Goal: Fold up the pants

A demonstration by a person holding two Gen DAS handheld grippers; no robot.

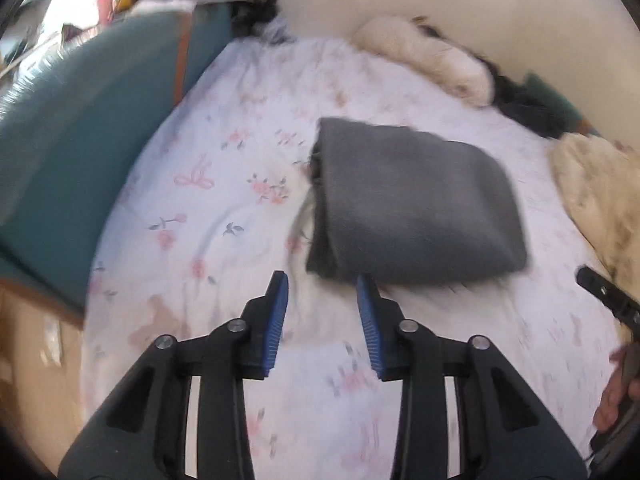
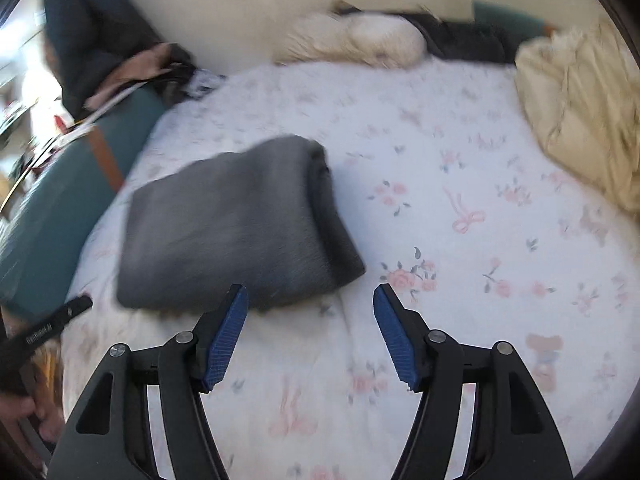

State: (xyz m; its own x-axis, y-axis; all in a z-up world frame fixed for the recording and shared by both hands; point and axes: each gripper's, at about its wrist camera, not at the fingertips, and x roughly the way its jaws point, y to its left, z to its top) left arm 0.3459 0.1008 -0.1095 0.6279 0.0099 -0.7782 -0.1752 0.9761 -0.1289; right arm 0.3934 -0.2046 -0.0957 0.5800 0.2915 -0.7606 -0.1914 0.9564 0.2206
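The grey pants [image 1: 416, 204] lie folded into a compact rectangle on the white floral bed sheet [image 1: 208, 208]. My left gripper [image 1: 322, 280] is open and empty, just short of the bundle's near edge. In the right wrist view the folded pants [image 2: 236, 224] lie ahead and to the left. My right gripper [image 2: 310, 292] is open and empty, above the sheet [image 2: 460, 240] beside the bundle's near right corner. The right gripper's tip [image 1: 600, 288] shows at the right edge of the left wrist view, and the left gripper's tip [image 2: 52, 324] at the left edge of the right wrist view.
A teal upholstered bed end [image 1: 76, 152] runs along the left. Cream fluffy bedding [image 2: 360, 40] and dark clothes [image 2: 464, 40] lie against the far wall. A cream quilt [image 2: 580, 108] is heaped at the right. Cluttered items [image 2: 132, 76] sit at the far left corner.
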